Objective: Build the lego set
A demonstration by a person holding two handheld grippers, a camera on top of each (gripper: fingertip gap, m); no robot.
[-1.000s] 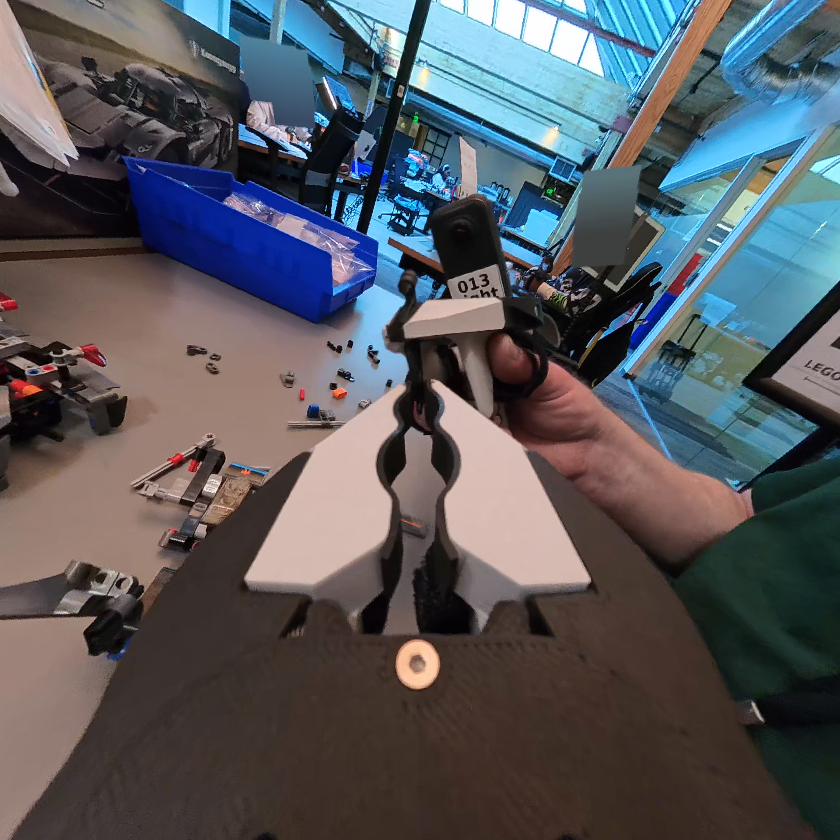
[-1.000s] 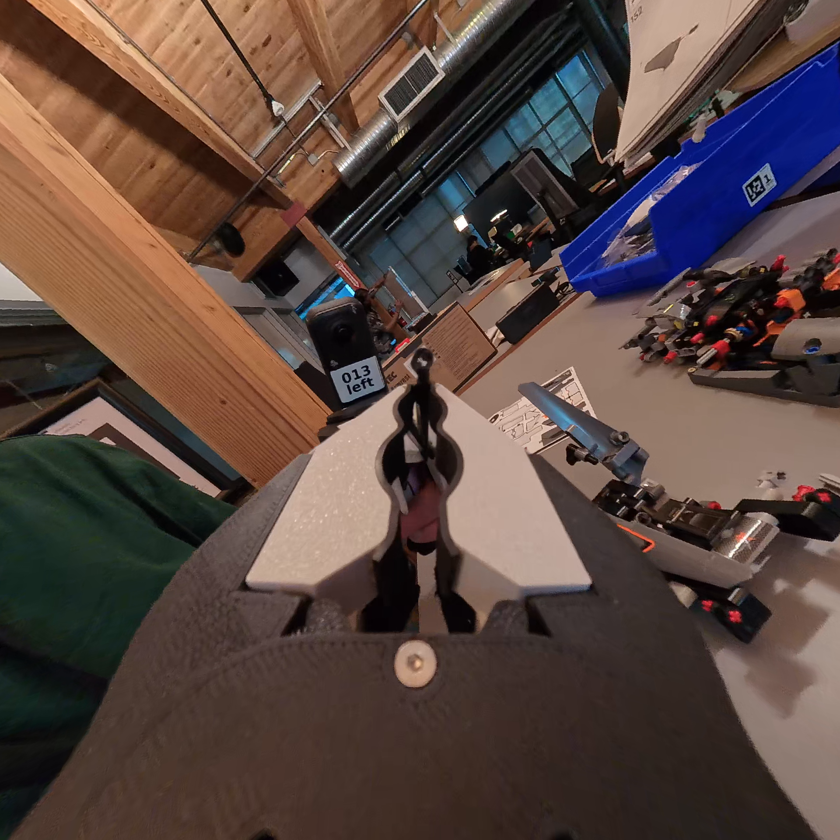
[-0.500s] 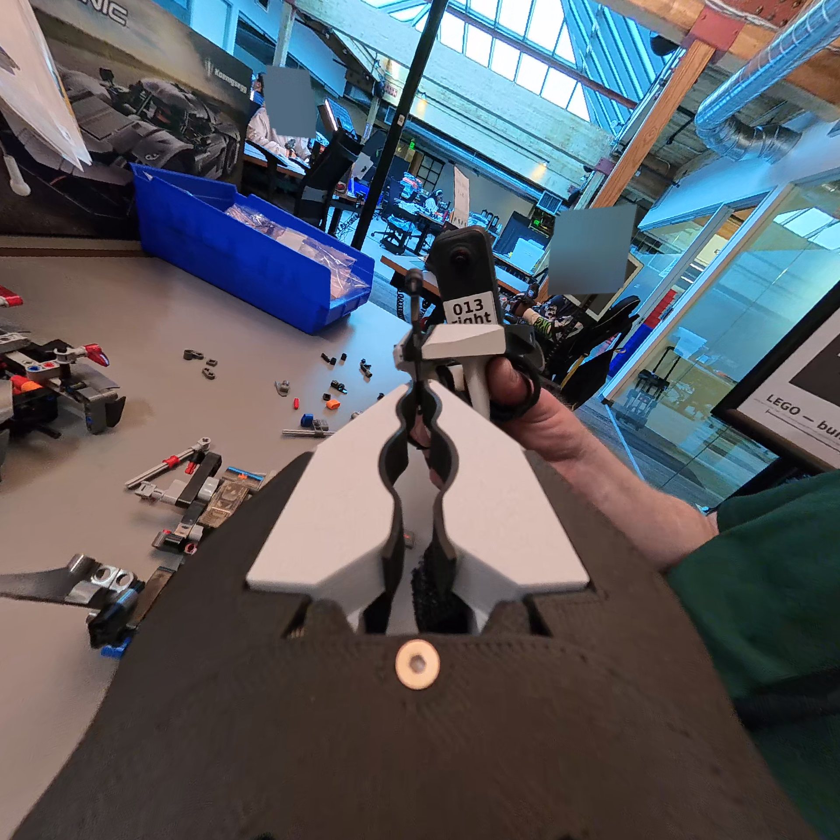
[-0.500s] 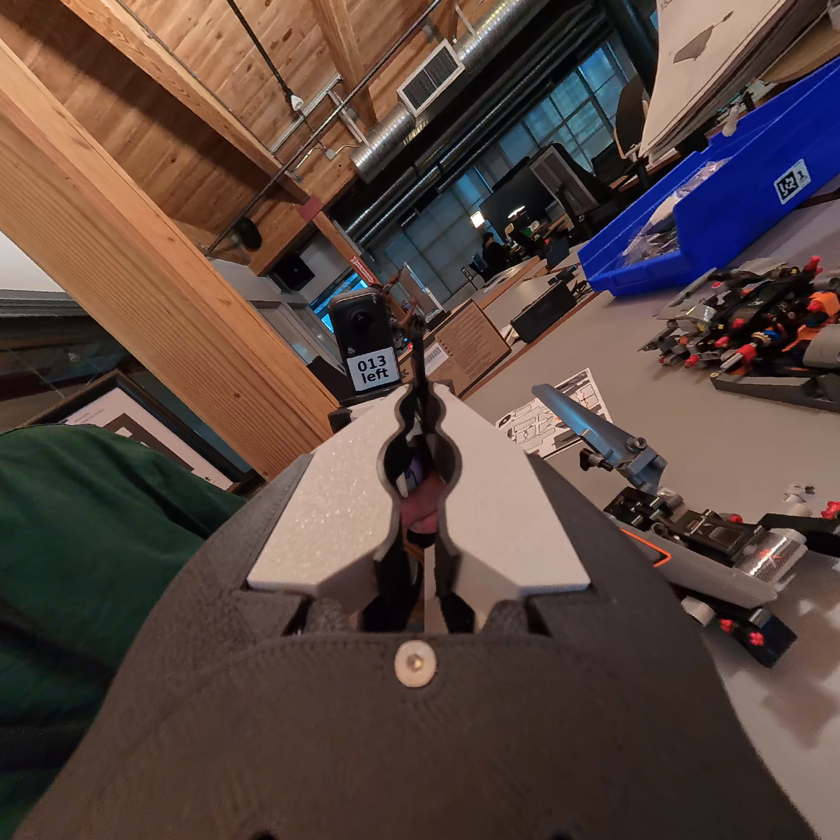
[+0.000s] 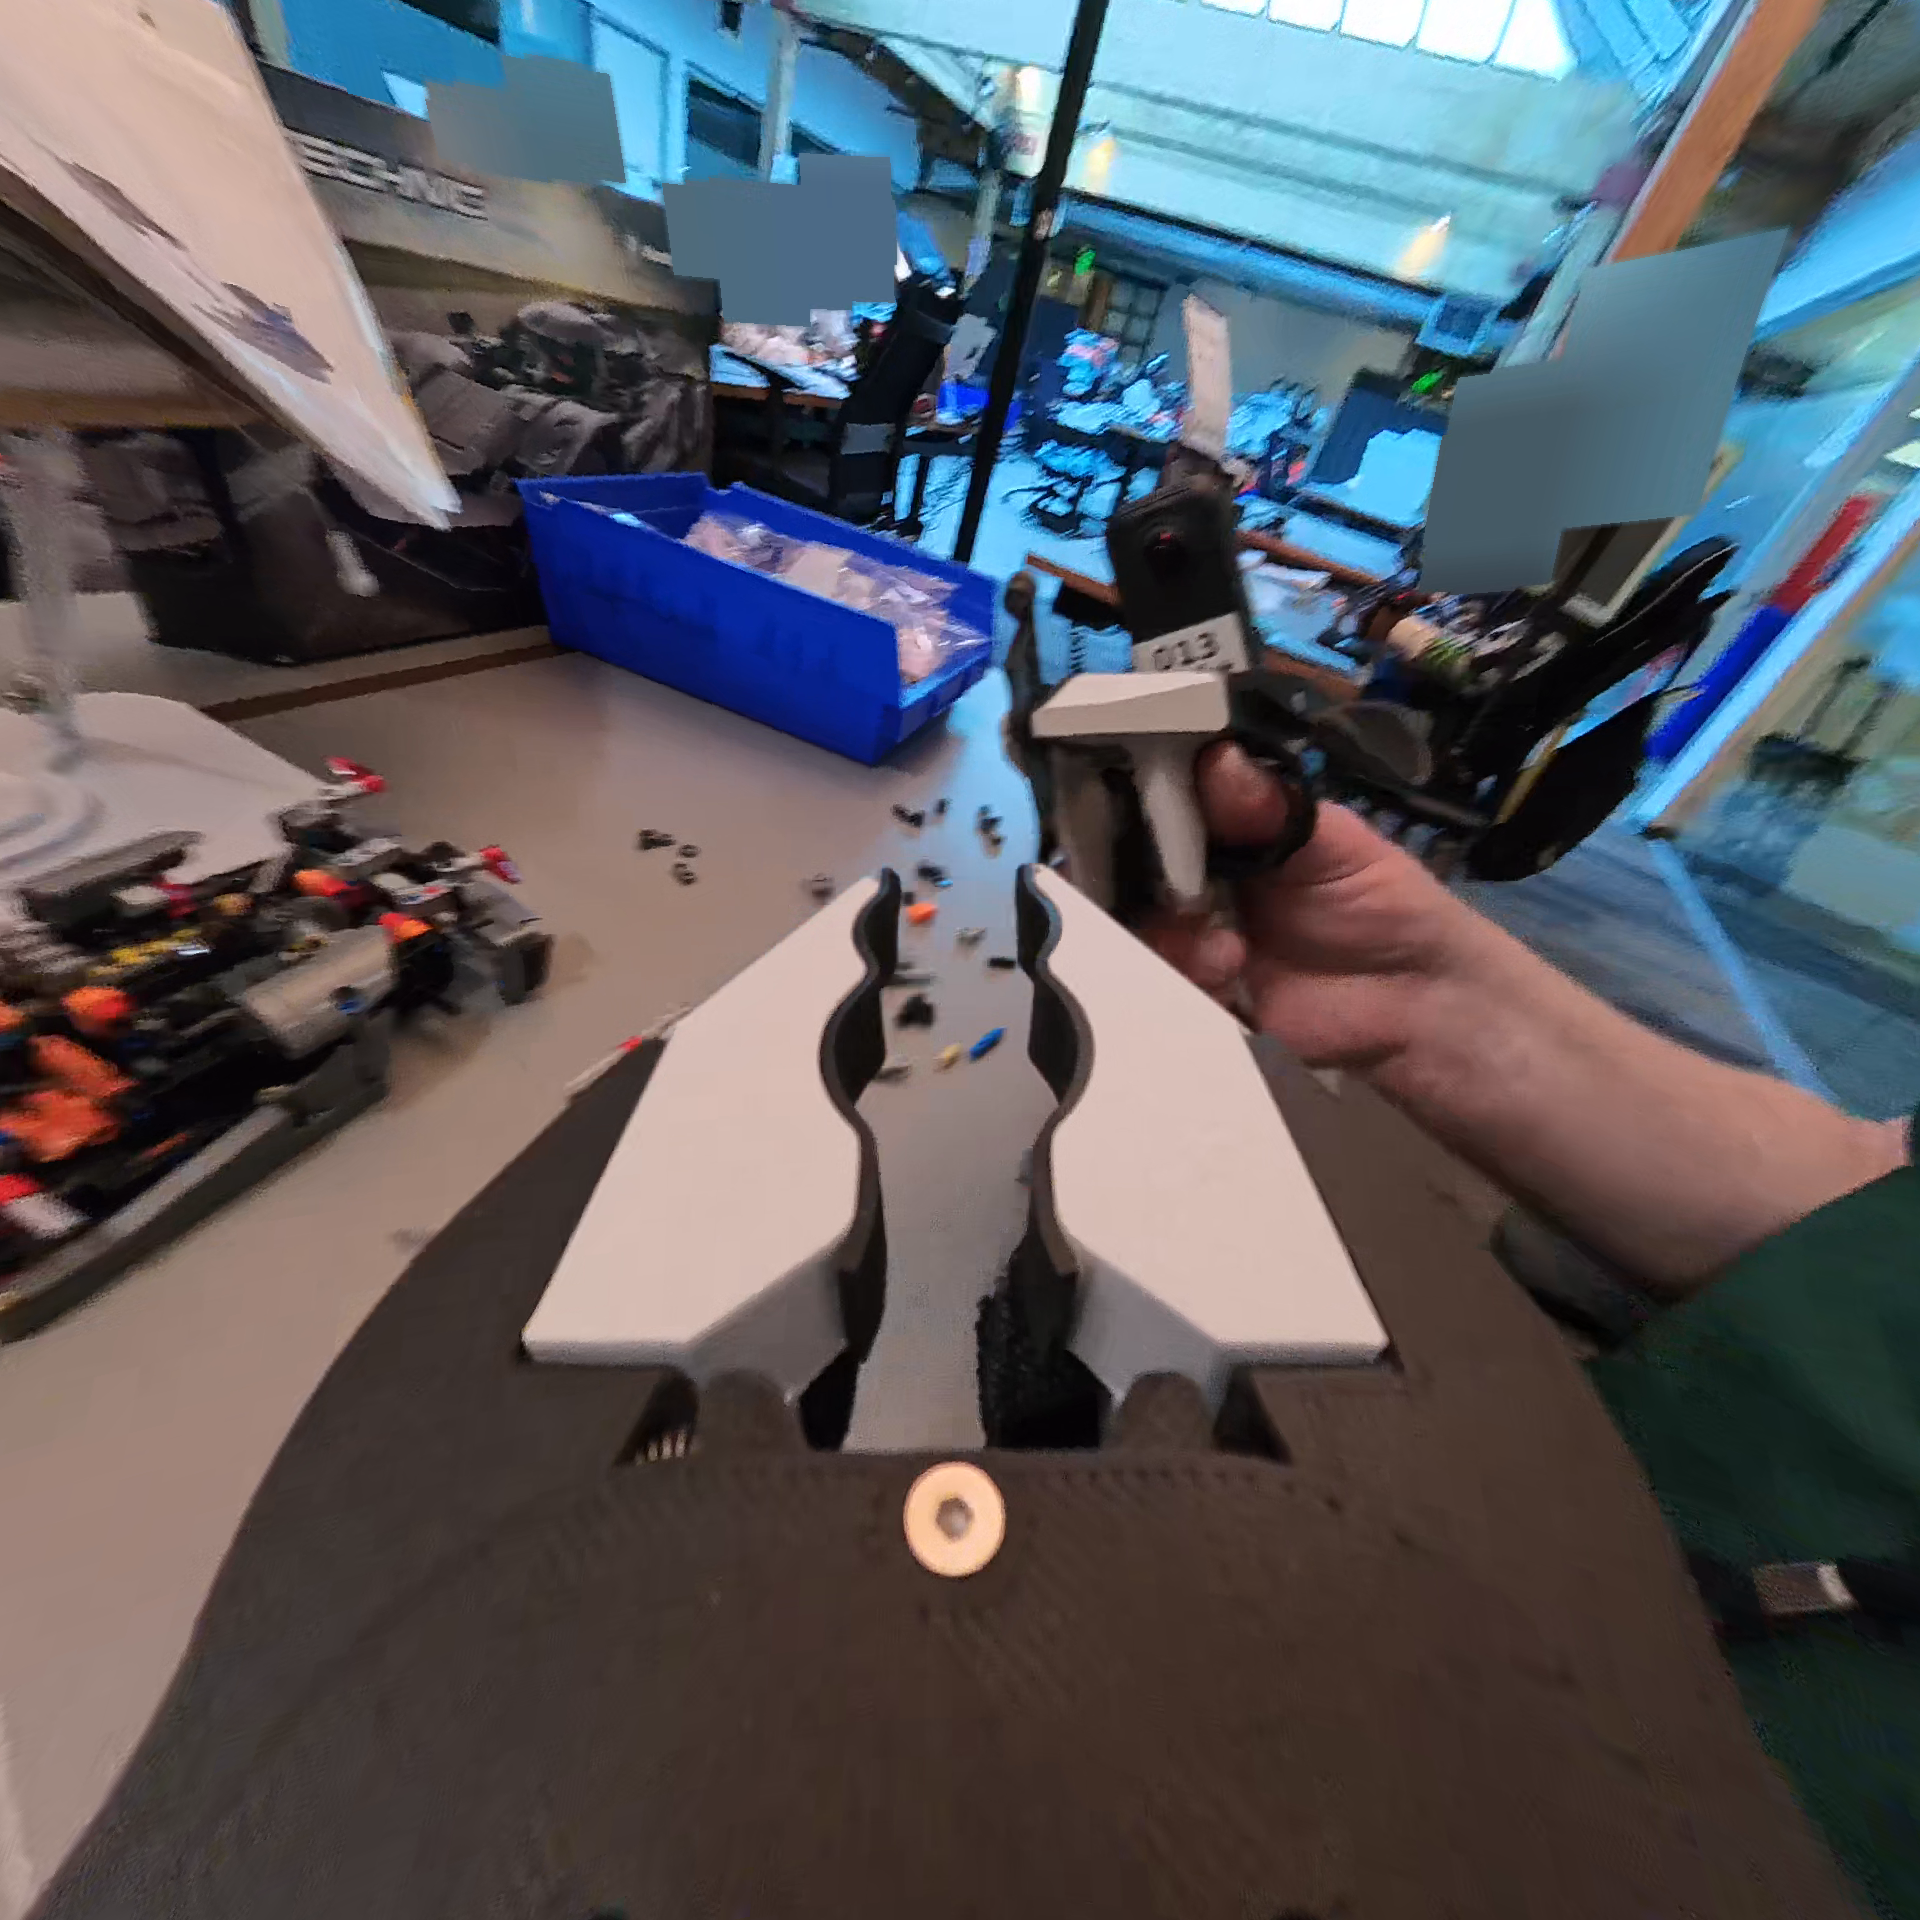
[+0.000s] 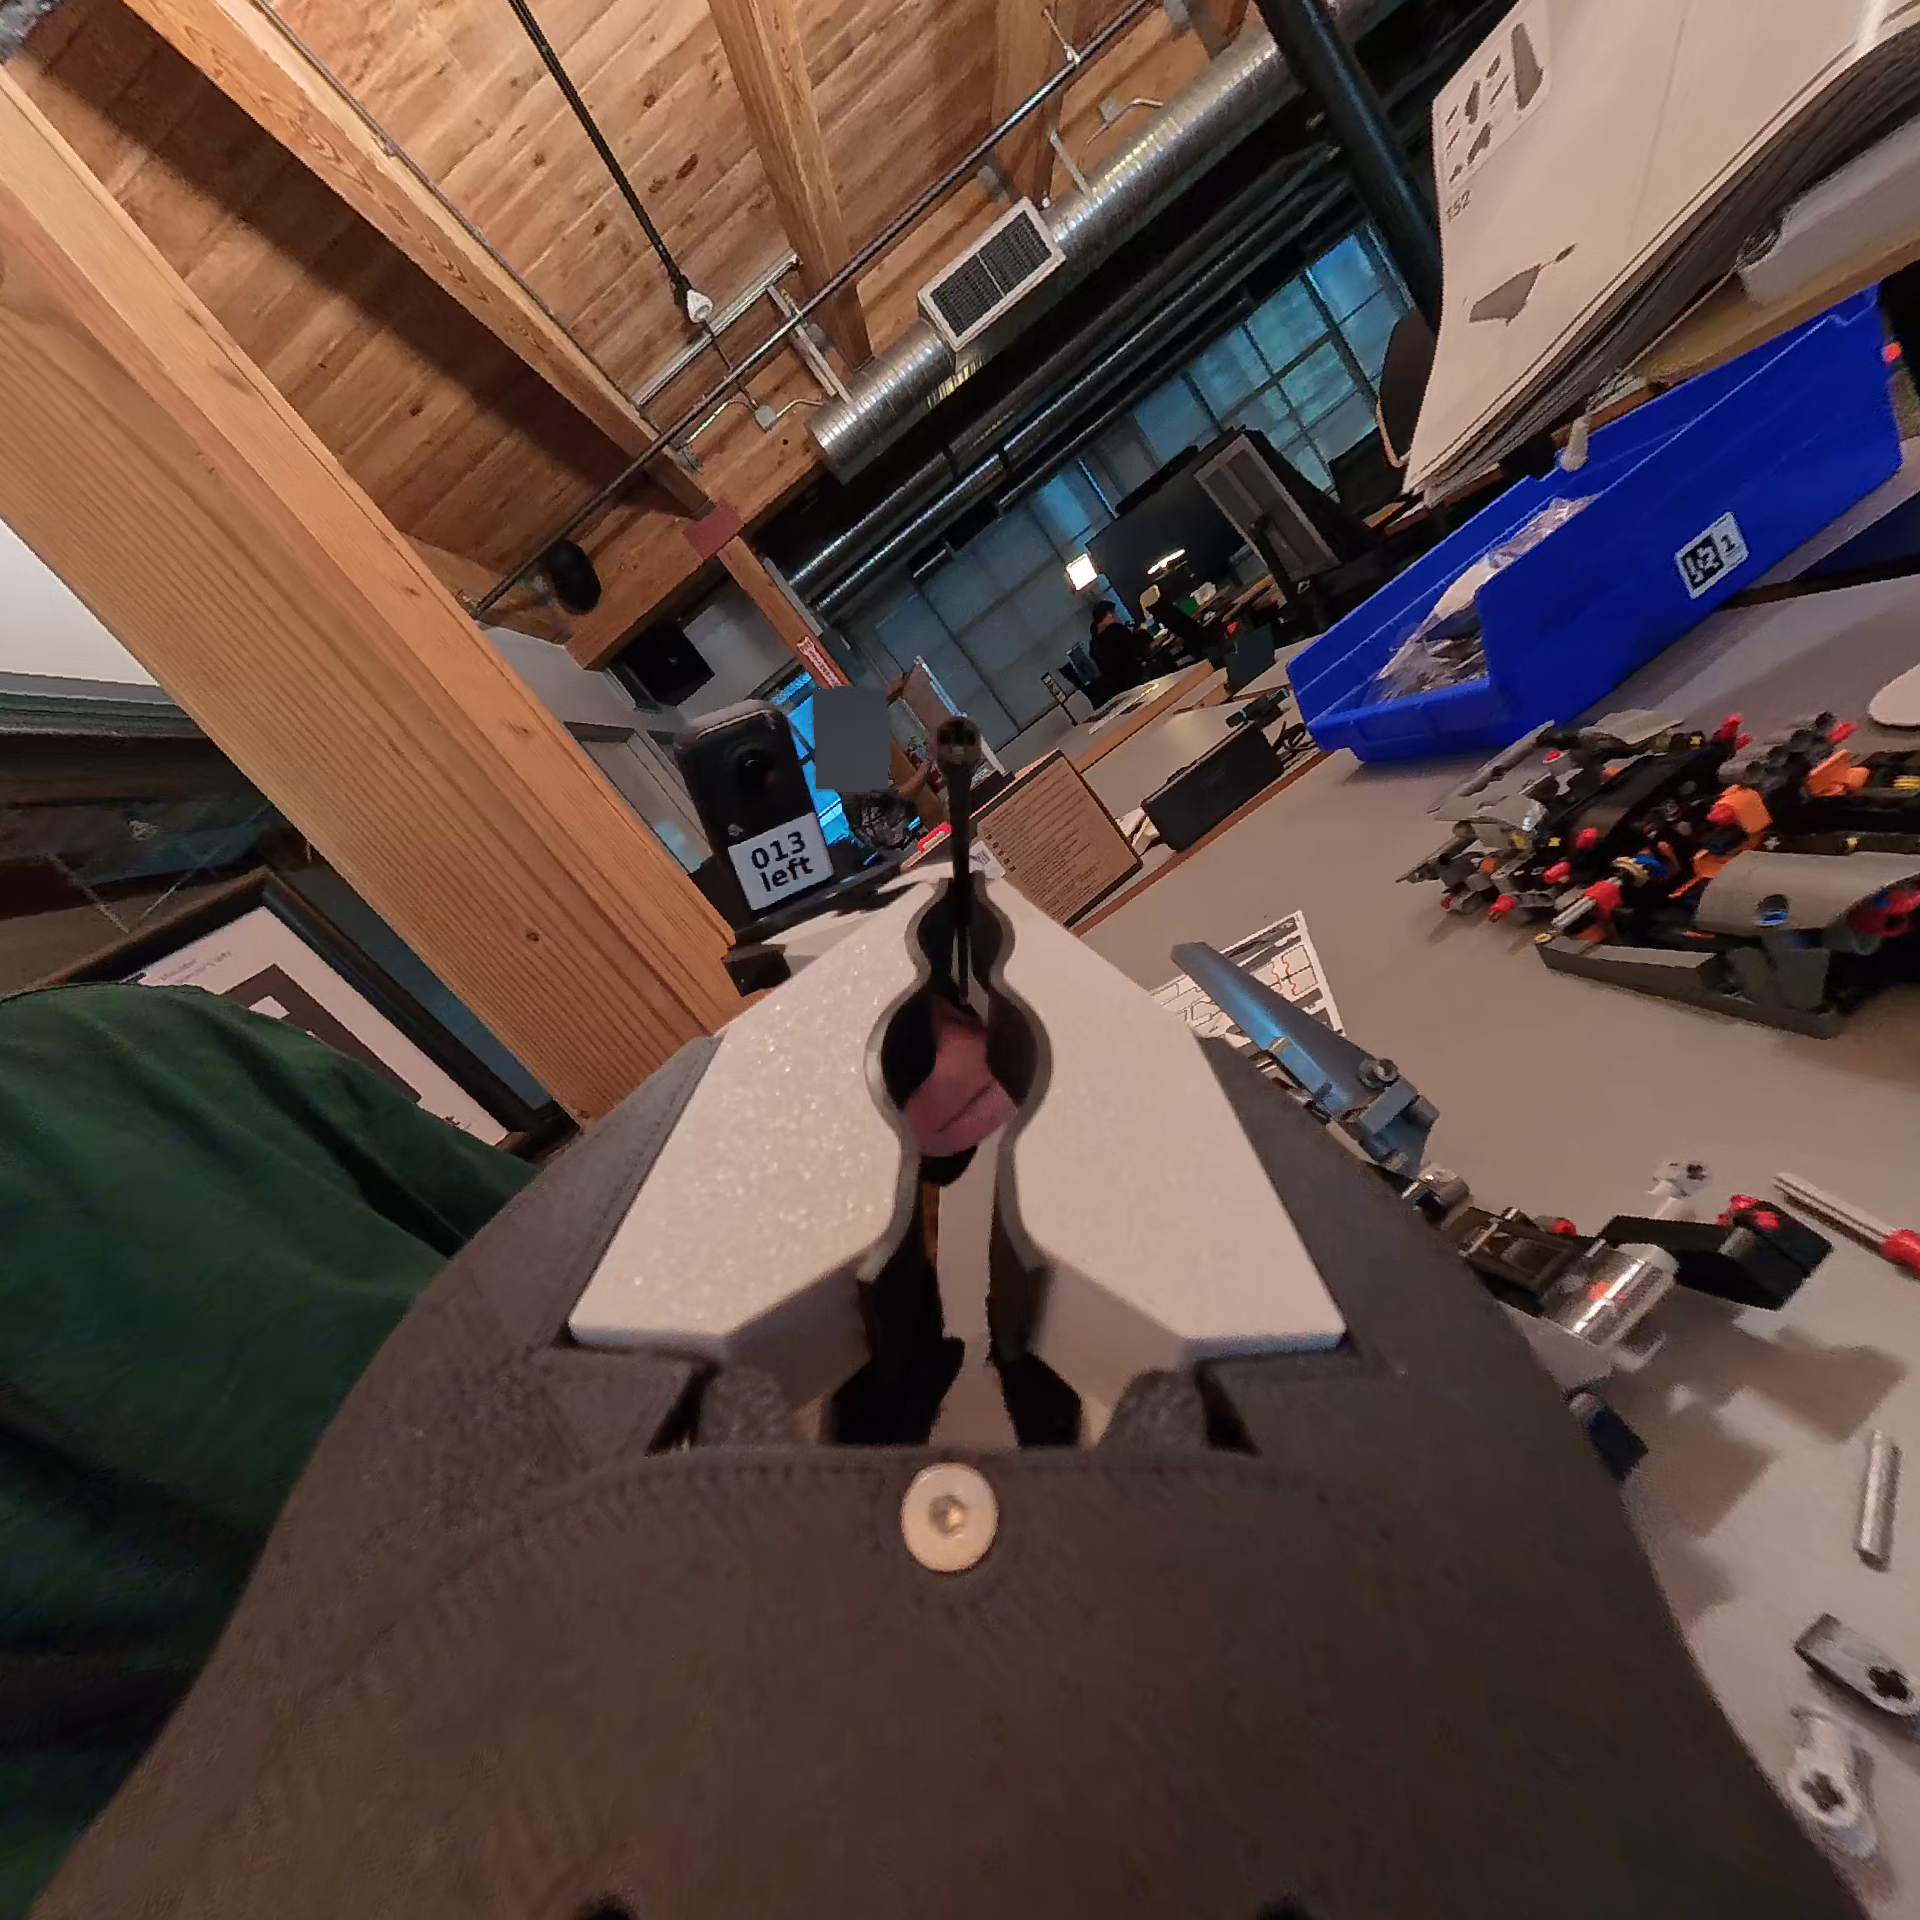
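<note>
My left gripper (image 5: 954, 894) is open and empty above the grey table (image 5: 665, 748). My right gripper (image 6: 961, 909) is shut on a thin black lego axle (image 6: 957, 821) that sticks out past its tips. In the left wrist view the right gripper (image 5: 1029, 727) is held up by a hand (image 5: 1309, 935) just right of my left fingertips, with the axle (image 5: 1018, 634) pointing up. The partly built black, grey and orange lego car (image 5: 260, 966) sits on the table at the left; it also shows in the right wrist view (image 6: 1714, 883).
A blue bin (image 5: 748, 623) with bagged parts stands at the back (image 6: 1621, 603). Small loose pieces (image 5: 935, 904) lie ahead of the left gripper. A grey winged sub-assembly (image 6: 1309, 1049), a black and silver sub-assembly (image 6: 1579, 1268) and a printed sheet (image 6: 1262, 961) lie near the right gripper. An instruction booklet (image 5: 187, 260) leans at the back. The tips of one gripper are about 5 centimetres away from the tips of the other.
My left gripper has opened and let go at the axle, and swung left toward the car. My right gripper stays shut on the axle.
</note>
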